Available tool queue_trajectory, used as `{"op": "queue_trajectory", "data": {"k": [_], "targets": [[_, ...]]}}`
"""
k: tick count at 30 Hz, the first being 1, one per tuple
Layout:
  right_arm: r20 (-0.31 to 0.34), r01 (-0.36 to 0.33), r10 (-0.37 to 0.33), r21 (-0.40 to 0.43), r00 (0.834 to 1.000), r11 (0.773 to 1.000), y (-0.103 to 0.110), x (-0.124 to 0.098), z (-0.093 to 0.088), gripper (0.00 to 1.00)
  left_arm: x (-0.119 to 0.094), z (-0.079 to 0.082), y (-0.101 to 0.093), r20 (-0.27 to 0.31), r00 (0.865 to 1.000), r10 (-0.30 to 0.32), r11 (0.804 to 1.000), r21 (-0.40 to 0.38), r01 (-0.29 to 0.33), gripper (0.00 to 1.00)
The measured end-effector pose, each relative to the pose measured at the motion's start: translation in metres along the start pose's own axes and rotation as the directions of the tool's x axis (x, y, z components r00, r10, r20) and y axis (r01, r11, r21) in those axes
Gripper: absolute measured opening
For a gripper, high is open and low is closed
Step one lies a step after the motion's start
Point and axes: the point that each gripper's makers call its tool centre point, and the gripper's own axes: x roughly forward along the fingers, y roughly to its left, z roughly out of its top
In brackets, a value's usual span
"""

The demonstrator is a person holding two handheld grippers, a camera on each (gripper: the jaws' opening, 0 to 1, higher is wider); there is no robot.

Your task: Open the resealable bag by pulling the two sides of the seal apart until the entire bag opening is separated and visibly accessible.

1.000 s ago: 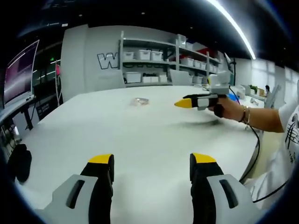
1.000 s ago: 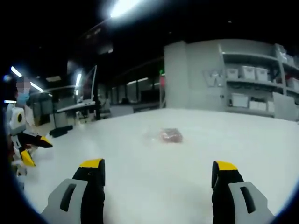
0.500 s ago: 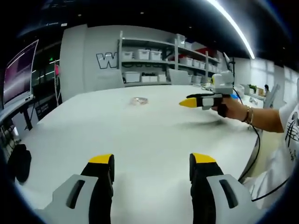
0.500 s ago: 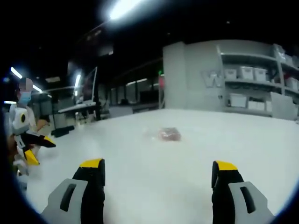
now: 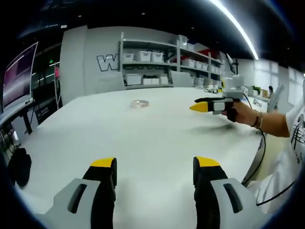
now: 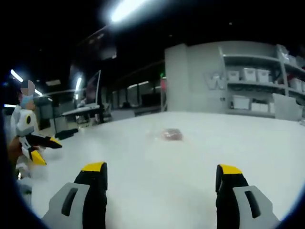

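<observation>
The resealable bag (image 5: 141, 103) lies flat on the white table (image 5: 143, 143), far out toward the middle, well apart from both grippers; in the right gripper view it reads as a small clear pouch (image 6: 171, 134) with something reddish inside, too blurred to tell which edge carries the seal. The left gripper (image 5: 155, 167) hovers above the near part of the table with its jaws spread wide and nothing between them, and the right gripper (image 6: 162, 172) is likewise parted and empty, held low over the table and aimed roughly at the bag. In the left gripper view the right gripper (image 5: 209, 106) shows from the side in a person's hand (image 5: 240, 113), off to the right of the bag. The step in hand looks like the approach, with nothing grasped yet. To do it well, both grippers should close in on the bag from opposite sides and come low enough to find the sealed edge (a thin film on a smooth table will probably slide if nudged), so one gripper may need to pin or lift a lip before the other takes the opposing lip. Each should pinch only one layer just beside the seal, near its middle, then pull straight apart and work along toward the ends.
</observation>
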Motion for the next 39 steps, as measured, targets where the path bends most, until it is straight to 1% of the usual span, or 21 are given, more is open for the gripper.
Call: {"op": "queue_trajectory", "data": {"k": [9, 14, 20, 27, 34, 39], "targets": [[0.008, 0.021, -0.021, 0.004, 1.000, 1.000, -0.004, -0.018, -0.003, 0.96, -0.004, 0.001, -0.002, 0.007, 1.000, 0.004, 1.000, 0.006, -0.004, 0.64], [0.012, 0.023, -0.023, 0.007, 1.000, 1.000, -0.004, -0.023, -0.004, 0.95, -0.003, 0.001, -0.006, 0.006, 1.000, -0.005, 1.000, 0.010, 0.005, 0.64], [0.029, 0.030, -0.031, 0.004, 0.999, 1.000, -0.005, -0.030, -0.002, 0.95, -0.003, 0.003, -0.007, 0.012, 1.000, -0.004, 1.000, 0.013, 0.004, 0.64], [0.040, 0.033, -0.034, 0.023, 0.999, 0.999, -0.004, -0.038, -0.003, 0.95, -0.002, 0.001, -0.011, 0.010, 1.000, -0.011, 1.000, 0.019, 0.011, 0.64], [0.074, 0.035, -0.037, 0.018, 0.997, 0.999, 0.001, -0.053, 0.005, 0.95, -0.004, 0.003, -0.008, 0.022, 1.000, -0.009, 1.000, 0.014, 0.008, 0.64], [0.095, 0.042, -0.044, 0.025, 0.995, 0.999, 0.001, -0.064, 0.007, 0.95, -0.003, 0.003, -0.007, 0.020, 1.000, -0.011, 1.000, 0.014, 0.011, 0.64]]}}
